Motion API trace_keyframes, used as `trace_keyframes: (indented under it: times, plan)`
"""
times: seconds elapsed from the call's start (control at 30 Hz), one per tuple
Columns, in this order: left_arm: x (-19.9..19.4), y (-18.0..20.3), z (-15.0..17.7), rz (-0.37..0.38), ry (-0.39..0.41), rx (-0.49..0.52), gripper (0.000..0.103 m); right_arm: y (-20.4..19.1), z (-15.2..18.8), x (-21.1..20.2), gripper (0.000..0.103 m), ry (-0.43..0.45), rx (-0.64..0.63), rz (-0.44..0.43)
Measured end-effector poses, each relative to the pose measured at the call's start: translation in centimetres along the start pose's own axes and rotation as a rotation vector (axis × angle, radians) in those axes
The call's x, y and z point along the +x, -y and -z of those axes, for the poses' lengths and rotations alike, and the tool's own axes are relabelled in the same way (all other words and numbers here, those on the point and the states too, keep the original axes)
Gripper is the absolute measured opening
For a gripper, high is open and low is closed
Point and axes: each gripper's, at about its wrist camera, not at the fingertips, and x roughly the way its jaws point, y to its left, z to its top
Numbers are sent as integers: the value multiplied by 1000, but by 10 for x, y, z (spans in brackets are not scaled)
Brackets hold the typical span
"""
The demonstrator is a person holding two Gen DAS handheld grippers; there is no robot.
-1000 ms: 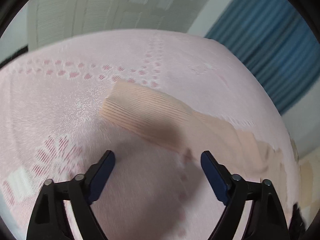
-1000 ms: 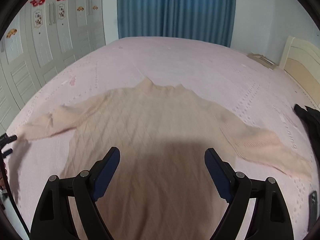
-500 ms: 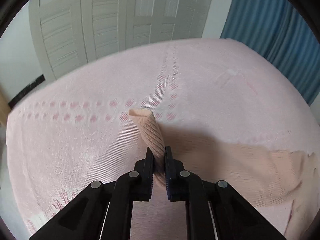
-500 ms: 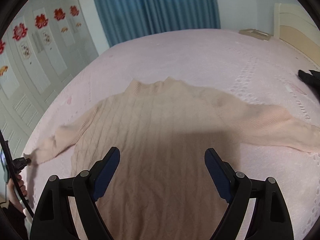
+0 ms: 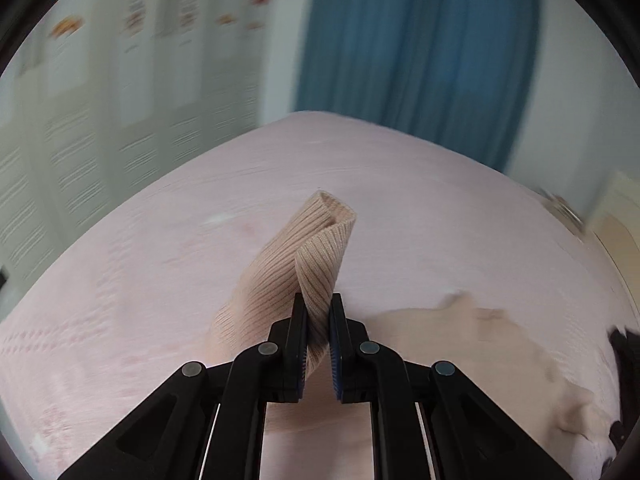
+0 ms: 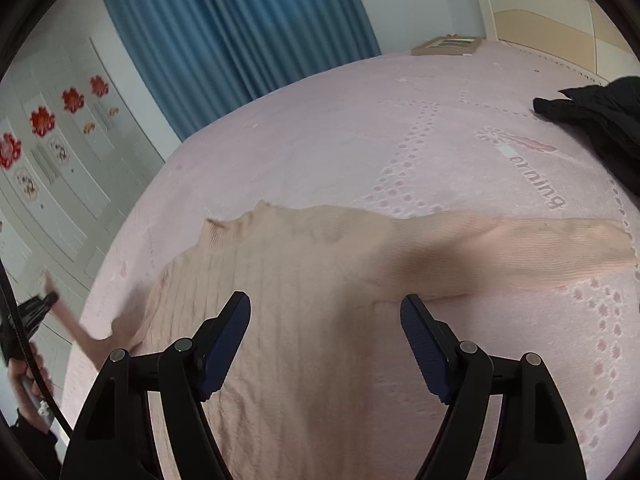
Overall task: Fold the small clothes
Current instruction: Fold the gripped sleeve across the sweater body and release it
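1. The left gripper (image 5: pixel 318 320) was clenched on the ribbed cuff (image 5: pixel 320 248) of one sleeve of a peach knitted sweater (image 6: pixel 288 312). The cuff stood up from between the pads at the centre of the left wrist view, lifted clear of the pink bedspread (image 5: pixel 160 264).

2. In the right wrist view the same gripper showed at the far left edge, with the lifted sleeve (image 6: pixel 76 320) stretching from it back to the sweater's shoulder.

3. The right gripper (image 6: pixel 326 344) held nothing. Its jaws were closing yet stood well apart, hovering over the sweater's body near the armpit of the other sleeve, with only the flat knit below them.

4. The sweater lay face up across the middle of the right wrist view, collar (image 6: pixel 236 228) toward the upper left and body flat. The other sleeve (image 6: pixel 540 248) stretched out straight to the right edge of the frame.

5. A black garment (image 6: pixel 600 116) lay at the upper right, well apart from the sweater.

6. Judged from this, the fold had barely begun: one sleeve was picked up but not yet laid across the chest. The second sleeve, and the fold of the body itself, were still to do.

7. The next move probably needed the lifted cuff carried inward over the body.
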Motion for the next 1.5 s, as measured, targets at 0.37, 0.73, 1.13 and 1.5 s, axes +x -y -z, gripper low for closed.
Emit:
trace_keyframes:
  times: [0.37,0.73,1.13,1.5]
  plan:
    - [2,268,83,295,-91,280,10,63,-6,11,77,20,55,127]
    - [13,240,132,343,-171,250,70,65,4,26,77,-5,42,120]
    - [60,14,113,101,-198,-60,73,23,14,58,70,-65,-77,119]
    - [112,20,111,233,-251,-78,14,-3,31,89,63,-122,-180,172]
